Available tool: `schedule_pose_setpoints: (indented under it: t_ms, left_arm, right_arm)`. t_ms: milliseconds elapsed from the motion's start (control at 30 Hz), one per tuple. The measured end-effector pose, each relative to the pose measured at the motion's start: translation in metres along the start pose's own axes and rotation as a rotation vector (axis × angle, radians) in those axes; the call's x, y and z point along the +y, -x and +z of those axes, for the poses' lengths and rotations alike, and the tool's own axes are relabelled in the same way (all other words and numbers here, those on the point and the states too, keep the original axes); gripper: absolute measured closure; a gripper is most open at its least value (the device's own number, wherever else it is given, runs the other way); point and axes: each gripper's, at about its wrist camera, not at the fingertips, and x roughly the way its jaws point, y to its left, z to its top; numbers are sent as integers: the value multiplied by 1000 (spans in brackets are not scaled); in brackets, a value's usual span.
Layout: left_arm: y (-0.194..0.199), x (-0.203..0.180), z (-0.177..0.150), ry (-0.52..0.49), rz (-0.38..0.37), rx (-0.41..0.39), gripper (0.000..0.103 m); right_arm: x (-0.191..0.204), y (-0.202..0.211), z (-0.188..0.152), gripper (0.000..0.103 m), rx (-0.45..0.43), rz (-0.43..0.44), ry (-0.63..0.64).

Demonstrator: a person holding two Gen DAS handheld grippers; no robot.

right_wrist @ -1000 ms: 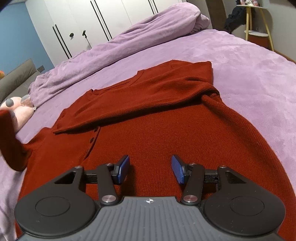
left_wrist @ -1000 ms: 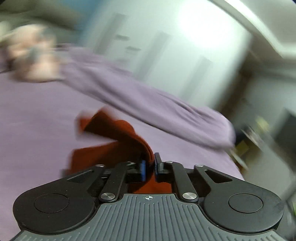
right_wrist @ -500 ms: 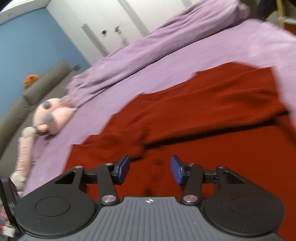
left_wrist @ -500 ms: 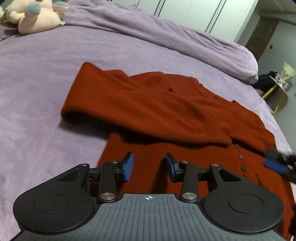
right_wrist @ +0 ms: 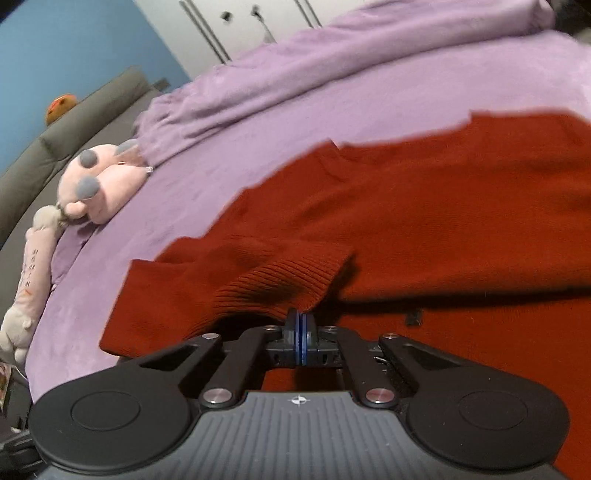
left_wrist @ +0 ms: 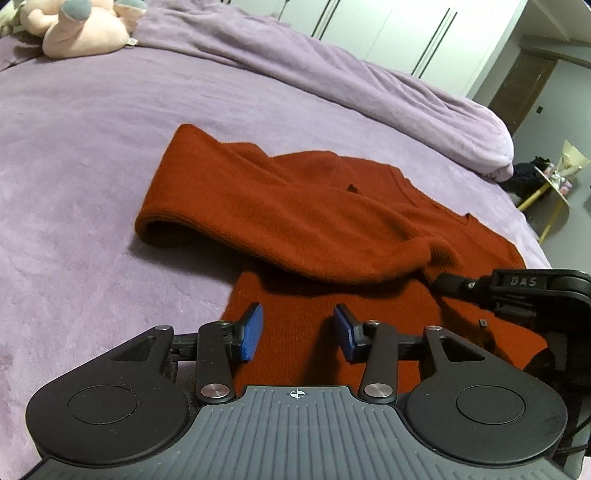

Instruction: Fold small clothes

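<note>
Two grippers work over one red knit cardigan [left_wrist: 295,206] lying on a purple bedspread [left_wrist: 74,155] with a soft, short-pile nap.

Left gripper [left_wrist: 298,334]: jaws apart, blue pads facing each other w/ a wide gap, nothing between them. It hovers over the cardigan's lower body panel, near the hem edge. Fingers are black plastic links w/ round metal pivot pins; the housing below is grey and ribbed.

Right gripper [right_wrist: 301,319]: jaws closed, blue pads pressed together on the ribbed cuff [right_wrist: 280,280] of a sleeve. The cuff shows fine parallel ribs and bunches into a curved fold just above the pads. In the left wrist view the same gripper [left_wrist: 447,282] appears at the right edge as a black arm reaching to the sleeve end.

Cardigan: fine, smooth knit, flat on the bedspread approx. mid-bed. One sleeve [left_wrist: 258,218] is folded across the chest as a thick rounded band, its folded end open like a tube on the left. Small dark square buttons [left_wrist: 482,323] sit on the front panel.

Background: rumpled purple duvet [left_wrist: 369,85] in a long roll, pink plush toy [right_wrist: 96,184] w/ grey spots, white wardrobe doors [left_wrist: 406,33] w/ thin black handles, grey padded headboard [right_wrist: 55,133], blue wall [right_wrist: 74,48].
</note>
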Motion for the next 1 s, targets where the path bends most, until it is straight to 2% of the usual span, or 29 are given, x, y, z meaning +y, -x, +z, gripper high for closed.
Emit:
schedule_pose_setpoints:
  t_ms: [100,267,400,500,567,633,700,800,867,900,967,1000]
  left_arm:
    - [0,2,4,14,9,-2,56]
    - [-3,1,5,28,18,-6,56]
    - [-3,-2,2,-2,31,-7,56]
    - [-3,-2,2,-9,31,-6,56]
    - [-4,-1,3,-4,31,-3,56]
    - [-4,-1,4,-2,31,-2,56]
    - [-4,-1,4,-2,33,-2,55]
    - [-5,-3,3,-13,38,-1,54]
    - [-6,-5,3,-19,42,-1,53]
    - [-6,-5,4,-22,45,0,53]
    - [-6,-6,6,-22,49,1,53]
    - [-6,-6,6,-21,51,1,53]
  right_arm:
    - [15,25,9,102,-119,-37,125]
    - [-7,48,18,103,-172,-61,60]
    - [-30,52,8,103,-134,-89,0]
    - [-49,47,-2,99,-73,-24,-116]
    - [-59,41,-4,93,-43,5,-183]
    - [-61,35,-4,76,-47,16,-207]
    - [-58,25,-2,68,-41,41,-214]
    - [-56,8,1,67,-12,60,-241]
    - [-54,0,1,78,1,68,-252]
    - [-52,-2,2,97,6,80,-245]
    - [-43,1,5,98,2,90,-182]
    - [-37,9,7,99,-40,71,-122]
